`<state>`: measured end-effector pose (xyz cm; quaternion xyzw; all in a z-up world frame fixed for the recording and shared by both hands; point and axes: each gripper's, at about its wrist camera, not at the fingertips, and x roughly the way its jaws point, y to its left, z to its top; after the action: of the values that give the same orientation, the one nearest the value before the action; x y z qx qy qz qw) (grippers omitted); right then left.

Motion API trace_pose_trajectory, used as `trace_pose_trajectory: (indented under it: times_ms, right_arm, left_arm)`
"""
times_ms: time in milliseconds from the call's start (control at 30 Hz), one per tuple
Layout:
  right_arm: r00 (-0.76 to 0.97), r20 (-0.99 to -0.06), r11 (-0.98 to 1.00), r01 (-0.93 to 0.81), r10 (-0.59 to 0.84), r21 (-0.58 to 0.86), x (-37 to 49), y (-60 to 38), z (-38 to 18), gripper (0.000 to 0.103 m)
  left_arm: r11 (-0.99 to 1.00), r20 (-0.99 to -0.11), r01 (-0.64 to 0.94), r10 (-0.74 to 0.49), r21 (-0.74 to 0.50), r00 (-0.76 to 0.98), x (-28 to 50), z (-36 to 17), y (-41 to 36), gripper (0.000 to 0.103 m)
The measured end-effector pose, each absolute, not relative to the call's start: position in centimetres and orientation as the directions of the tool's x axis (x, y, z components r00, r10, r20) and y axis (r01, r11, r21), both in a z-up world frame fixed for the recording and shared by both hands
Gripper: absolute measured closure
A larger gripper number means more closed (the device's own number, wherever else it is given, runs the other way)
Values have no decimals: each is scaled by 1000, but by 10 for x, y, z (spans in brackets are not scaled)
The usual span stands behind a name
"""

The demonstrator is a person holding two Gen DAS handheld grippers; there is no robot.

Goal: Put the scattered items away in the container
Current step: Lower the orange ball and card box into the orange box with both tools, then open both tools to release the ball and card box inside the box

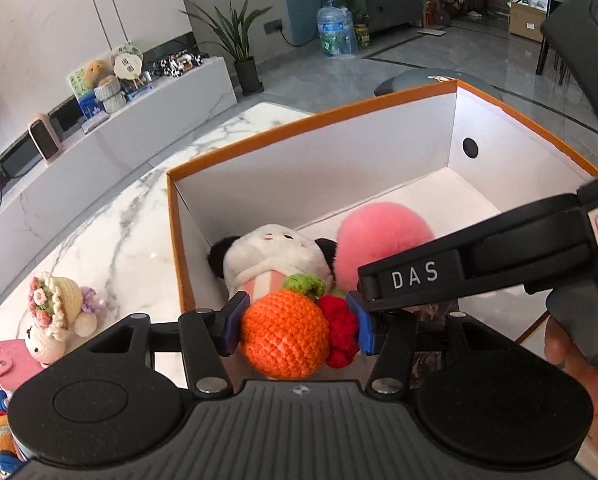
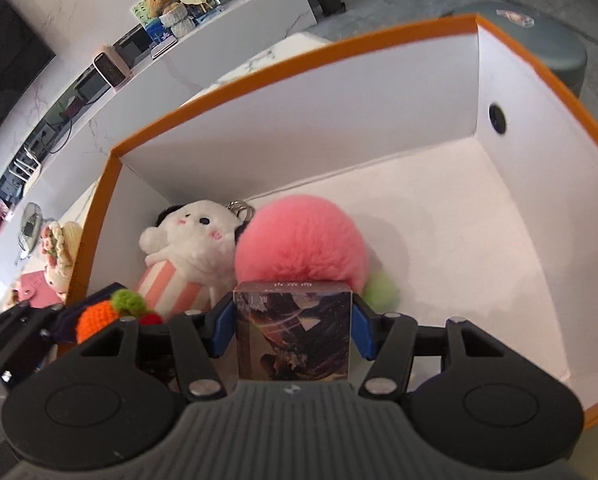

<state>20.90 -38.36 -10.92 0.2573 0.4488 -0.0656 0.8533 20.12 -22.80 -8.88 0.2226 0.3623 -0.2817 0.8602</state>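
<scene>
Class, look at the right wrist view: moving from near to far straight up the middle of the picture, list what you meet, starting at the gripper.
right gripper → dark printed box clamped in it → pink pompom → bare white floor of the container → its far orange rim.

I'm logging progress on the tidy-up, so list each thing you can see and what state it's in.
Left tool: shut on crochet orange.
Crochet orange: held above the box.
Right tool: shut on small printed box.
Small printed box: held above the box.
Orange-rimmed box: open, lidless.
Panda plush: lying in the box.
Pink pompom: in the box, beside the panda.
Crochet doll: on the marble table, outside the box.
</scene>
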Motion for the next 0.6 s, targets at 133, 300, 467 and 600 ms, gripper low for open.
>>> trace_pose_trajectory:
  times_ms: [133,300,467,600]
  right_arm:
    - [588,-799,857,339,130,388,208,-383,-109,41]
    - [592,-793,853,331,146,404,206,-383,-108,39]
    - [603,-782,847,323,159,422,204,-384,-107,32]
    - [613,-775,843,328,152,426,202,-383,-104,30]
  left_arm:
    - [746,-749,643,-323,175,579,200,-88,-224,41]
    - [750,-737,637,-328,177,591,199,-87,-228,39]
    - [757,-713,626,-331,190,618,194,-84,-224,33]
    - [763,-698,614,-328,202,637,190,-80,-220,31]
